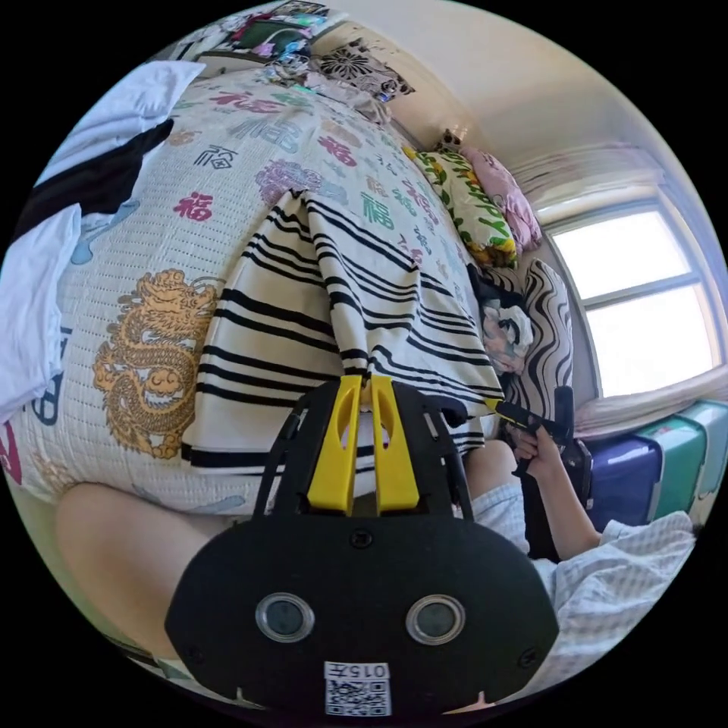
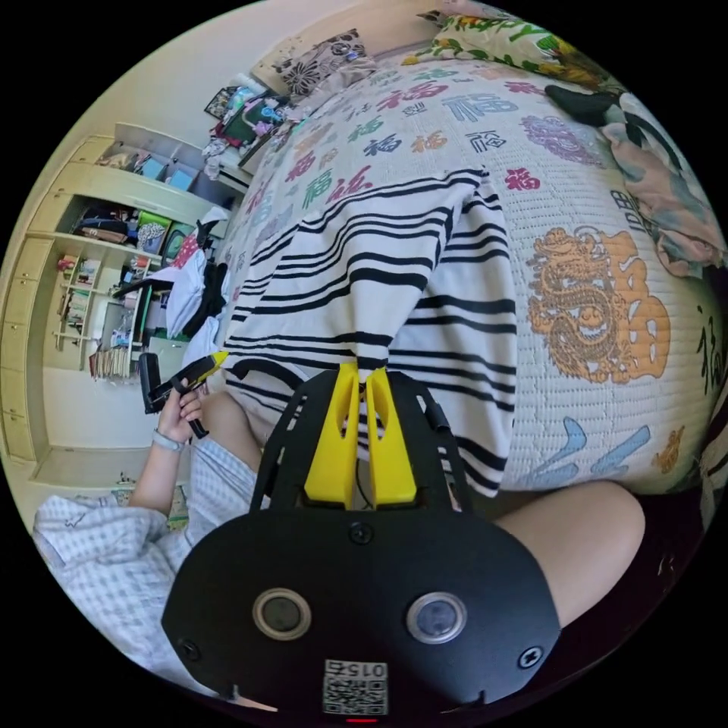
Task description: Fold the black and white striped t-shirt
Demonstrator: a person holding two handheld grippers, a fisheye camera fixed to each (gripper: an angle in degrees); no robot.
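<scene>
Both claws — left claw (image 1: 364, 383) and right claw (image 2: 362, 371) — pinch the striped t-shirt (image 1: 318, 318) closed on the bed (image 1: 152, 250); white clothes (image 1: 30, 303) and pillows (image 1: 462, 197) lie nearby.

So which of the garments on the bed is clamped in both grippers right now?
The black and white striped t-shirt: the left gripper and right gripper each pinch its near edge. The white clothes lie untouched beside it.
</scene>
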